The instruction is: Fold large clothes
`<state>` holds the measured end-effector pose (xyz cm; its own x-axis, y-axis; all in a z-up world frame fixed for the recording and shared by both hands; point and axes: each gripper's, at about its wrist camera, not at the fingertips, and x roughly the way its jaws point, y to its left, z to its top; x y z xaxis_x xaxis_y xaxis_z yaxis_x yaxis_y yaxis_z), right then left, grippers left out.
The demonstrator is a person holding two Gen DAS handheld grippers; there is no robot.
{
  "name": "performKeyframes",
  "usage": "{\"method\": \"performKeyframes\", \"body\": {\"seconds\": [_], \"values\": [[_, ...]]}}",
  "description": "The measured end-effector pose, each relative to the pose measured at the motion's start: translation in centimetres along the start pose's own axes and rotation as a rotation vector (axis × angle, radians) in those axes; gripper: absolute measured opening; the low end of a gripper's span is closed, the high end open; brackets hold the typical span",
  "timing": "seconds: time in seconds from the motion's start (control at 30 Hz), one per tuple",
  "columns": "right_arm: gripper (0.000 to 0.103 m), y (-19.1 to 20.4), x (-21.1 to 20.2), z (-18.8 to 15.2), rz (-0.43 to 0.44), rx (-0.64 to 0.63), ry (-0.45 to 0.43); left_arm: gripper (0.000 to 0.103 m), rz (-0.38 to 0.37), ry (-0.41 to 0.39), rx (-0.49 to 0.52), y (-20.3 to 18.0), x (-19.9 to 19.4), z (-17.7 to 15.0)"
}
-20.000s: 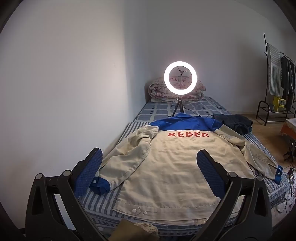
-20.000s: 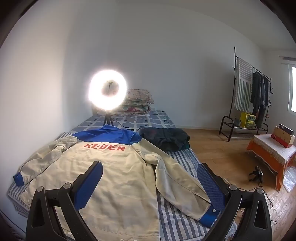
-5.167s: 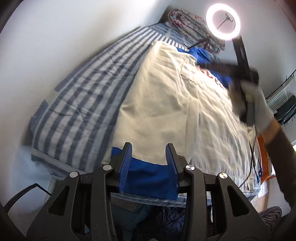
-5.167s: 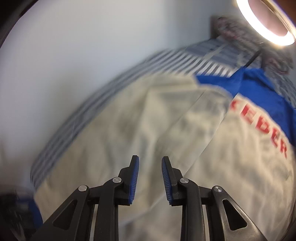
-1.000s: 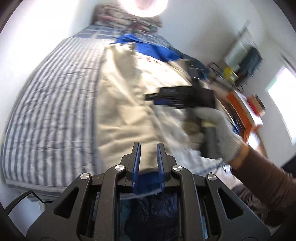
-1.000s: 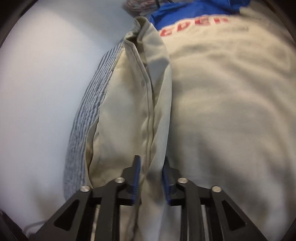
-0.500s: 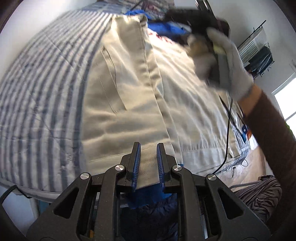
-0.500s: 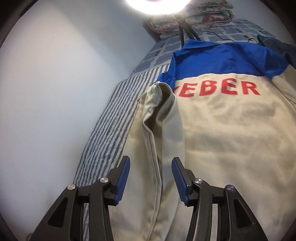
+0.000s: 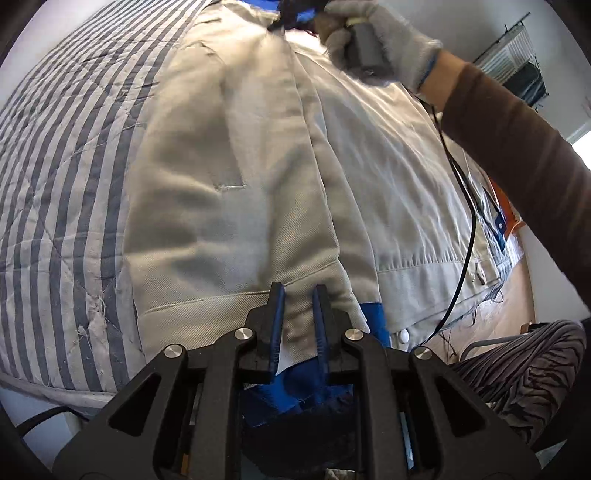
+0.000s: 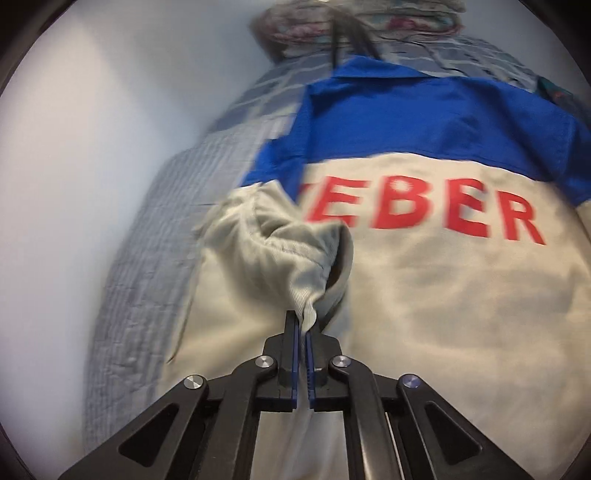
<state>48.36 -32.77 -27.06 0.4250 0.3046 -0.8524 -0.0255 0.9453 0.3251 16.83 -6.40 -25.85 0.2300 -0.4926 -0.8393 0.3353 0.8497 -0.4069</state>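
Observation:
A cream work jacket (image 9: 229, 206) with a blue yoke and red letters (image 10: 424, 314) lies back-up on the striped bed (image 9: 55, 166). Its left side is folded in over the back. My left gripper (image 9: 297, 295) is near the hem at the bed's front edge, shut on the end of the cream sleeve, and the blue cuff (image 9: 295, 384) hangs below the pads. My right gripper (image 10: 302, 321) is shut on a pinch of cream cloth at the folded shoulder, just below the blue yoke. In the left wrist view a gloved hand (image 9: 380, 40) holds that gripper at the jacket's top.
A folded quilt (image 10: 354, 18) and the legs of a tripod (image 10: 343, 26) sit at the head of the bed. A white wall runs along the left. A black cable (image 9: 469, 206) crosses the jacket's right side. A clothes rack (image 9: 517, 55) and the person's striped trouser leg (image 9: 517, 362) are at right.
My right gripper let go of the folded edge, opened, travelled up to the shoulder and shut on cloth there. My left gripper sank toward the hem, still holding the sleeve end.

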Motion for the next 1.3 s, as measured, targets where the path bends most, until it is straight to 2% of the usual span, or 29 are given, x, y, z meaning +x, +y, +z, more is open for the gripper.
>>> {"method": "performKeyframes", "body": {"seconds": [0.03,0.13,0.17,0.27,0.3,0.37,0.43,0.53,0.6,0.7,0.73,0.8,0.83,0.9,1.0,1.1,1.17,1.23,1.3], "values": [[0.0,-0.3,0.4,-0.2,0.015,-0.001,-0.012,0.015,0.003,-0.003,0.006,-0.1,-0.1,0.0],[0.0,0.9,0.0,-0.7,-0.041,-0.094,-0.047,0.015,0.005,-0.006,0.014,-0.5,0.2,0.0],[0.008,1.3,-0.4,-0.8,-0.05,-0.105,-0.043,0.015,-0.005,-0.008,0.002,-0.4,0.0,-0.1],[0.02,2.5,-3.3,-1.8,-0.064,-0.129,-0.085,0.015,-0.094,-0.039,-0.028,-0.2,-1.8,-0.3],[0.022,3.3,-4.6,-2.4,-0.053,-0.162,-0.112,0.015,-0.098,-0.071,-0.024,-0.2,-2.8,-0.4],[0.023,4.7,-6.3,-4.0,0.053,-0.217,-0.127,0.015,-0.092,-0.138,-0.012,-0.2,-4.6,-0.7],[0.023,6.4,-7.1,-5.8,0.133,-0.28,-0.107,0.015,-0.055,-0.172,-0.022,0.3,-5.2,-0.7],[0.023,9.6,-6.3,-8.5,0.173,-0.407,-0.057,0.015,-0.03,-0.14,-0.078,1.7,-4.0,-0.6],[0.023,11.5,-4.9,-10.5,0.173,-0.484,-0.004,0.015,-0.024,-0.081,-0.085,2.1,-2.3,-1.2],[0.022,11.7,-2.5,-13.4,0.179,-0.5,0.08,0.015,-0.002,-0.096,-0.04,1.7,-1.8,-2.3],[0.022,11.6,-1.7,-14.1,0.151,-0.512,0.095,0.015,0.006,-0.096,-0.015,1.4,-1.8,-2.4],[0.02,11.5,-1.4,-15.2,0.119,-0.555,0.045,0.015,0.009,-0.091,0.007,1.5,-2.0,-2.3],[0.02,11.4,-1.6,-15.0,0.116,-0.536,0.052,0.015,0.001,-0.088,0.001,1.3,-2.1,-2.2],[0.02,10.9,-3.2,-14.8,0.13,-0.475,0.047,0.015,-0.011,-0.13,-0.022,1.9,-4.3,-2.2],[0.023,10.2,-8.4,-15.6,0.153,-0.464,-0.029,0.015,0.054,-0.261,-0.016,2.7,-8.9,-2.3],[0.033,8.8,-13.2,-16.7,0.172,-0.433,-0.096,0.015,0.09,-0.342,-0.022,3.6,-12.2,-2.3],[0.048,7.4,-16.7,-17.7,0.17,-0.404,-0.15,0.015,0.12,-0.362,-0.014,3.7,-13.2,-1.7],[0.052,6.0,-19.8,-18.7,0.16,-0.38,-0.203,0.015,0.135,-0.367,-0.008,4.0,-13.4,-1.6],[0.052,4.4,-22.2,-19.7,0.141,-0.353,-0.226,0.015,0.106,-0.344,-0.041,4.7,-13.0,-1.7]]}}
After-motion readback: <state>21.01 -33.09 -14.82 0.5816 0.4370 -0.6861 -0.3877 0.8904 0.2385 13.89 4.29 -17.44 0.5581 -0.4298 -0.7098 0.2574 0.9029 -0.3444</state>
